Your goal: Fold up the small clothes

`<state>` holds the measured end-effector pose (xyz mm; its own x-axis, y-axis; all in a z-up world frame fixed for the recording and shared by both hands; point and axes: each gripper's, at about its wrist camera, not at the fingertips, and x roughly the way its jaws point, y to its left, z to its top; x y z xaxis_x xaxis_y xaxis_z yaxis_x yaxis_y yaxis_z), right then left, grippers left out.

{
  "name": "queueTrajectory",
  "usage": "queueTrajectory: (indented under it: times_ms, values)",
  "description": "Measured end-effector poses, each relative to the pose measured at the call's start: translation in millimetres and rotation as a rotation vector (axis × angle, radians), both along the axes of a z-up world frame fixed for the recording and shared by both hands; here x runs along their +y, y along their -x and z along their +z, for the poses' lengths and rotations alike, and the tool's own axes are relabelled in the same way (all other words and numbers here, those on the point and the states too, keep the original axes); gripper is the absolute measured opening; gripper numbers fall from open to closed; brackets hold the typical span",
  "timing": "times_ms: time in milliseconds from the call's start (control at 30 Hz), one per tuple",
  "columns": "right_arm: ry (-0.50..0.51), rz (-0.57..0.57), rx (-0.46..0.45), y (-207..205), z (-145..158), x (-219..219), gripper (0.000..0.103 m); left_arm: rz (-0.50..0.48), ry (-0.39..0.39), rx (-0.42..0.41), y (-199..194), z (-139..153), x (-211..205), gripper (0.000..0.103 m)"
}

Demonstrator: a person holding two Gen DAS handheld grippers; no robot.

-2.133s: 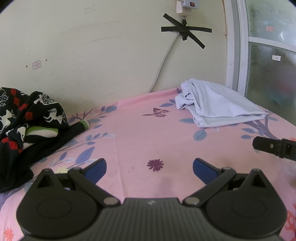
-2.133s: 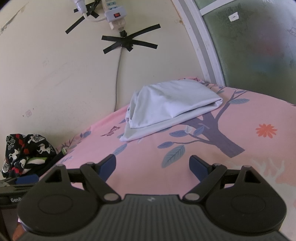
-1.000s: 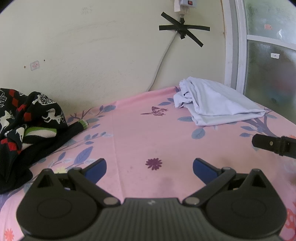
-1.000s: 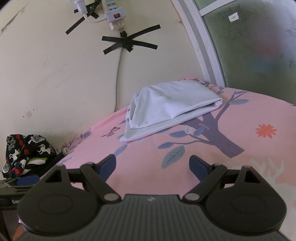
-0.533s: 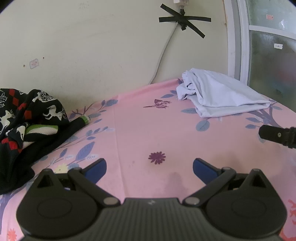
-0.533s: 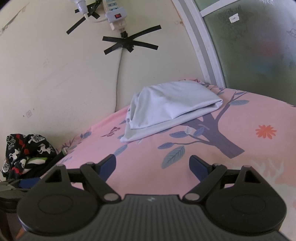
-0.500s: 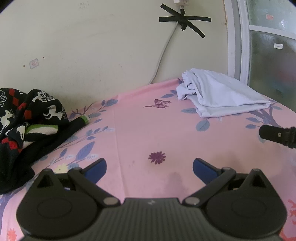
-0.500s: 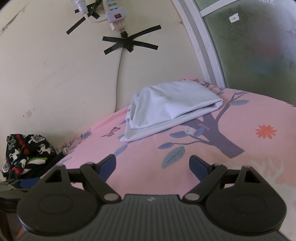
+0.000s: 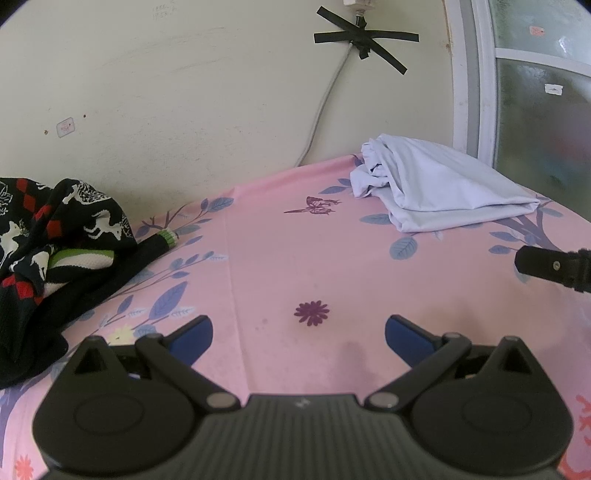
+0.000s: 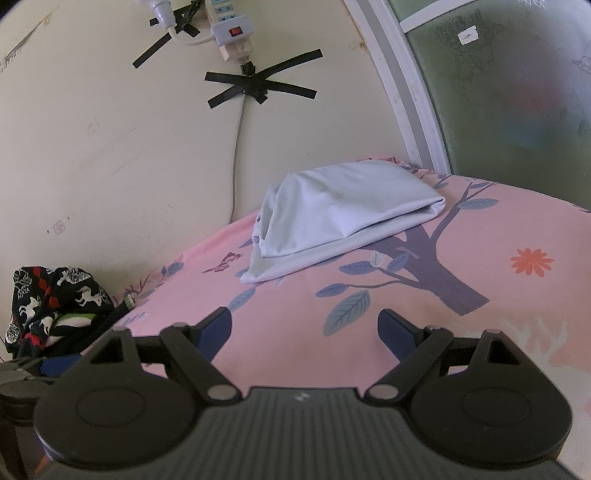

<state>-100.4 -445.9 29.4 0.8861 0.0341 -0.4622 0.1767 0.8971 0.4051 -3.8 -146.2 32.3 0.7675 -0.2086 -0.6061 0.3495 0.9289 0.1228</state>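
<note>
A folded pale blue garment [image 9: 443, 190] lies at the far right of the pink floral sheet [image 9: 280, 258], near the window; it also shows in the right wrist view [image 10: 343, 210]. A crumpled black knitted garment with red and white patterns [image 9: 48, 240] lies at the far left, and shows in the right wrist view [image 10: 55, 302]. My left gripper [image 9: 298, 338] is open and empty above the bare sheet. My right gripper [image 10: 304, 332] is open and empty, short of the pale garment. One finger of the right gripper [image 9: 550, 267] shows at the right edge of the left wrist view.
A cream wall runs behind the bed, with a cable [image 10: 236, 147] taped by black strips and a power strip [image 10: 231, 31] above. A frosted window with a white frame [image 9: 476, 81] stands at the right. The left gripper's tip [image 10: 26, 373] shows low left in the right wrist view.
The left wrist view has shifted slightly, and the right gripper's finger has moved a little in it. Both grippers stay open and empty. The clothes have not moved.
</note>
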Motion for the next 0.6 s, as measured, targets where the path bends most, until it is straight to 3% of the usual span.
queueTrajectory:
  times_ms: [600]
  values:
    - [0.002,0.003,-0.002,-0.9,-0.7,1.2,0.085,-0.042,0.019,0.0,3.7,1.9,-3.1,0.103]
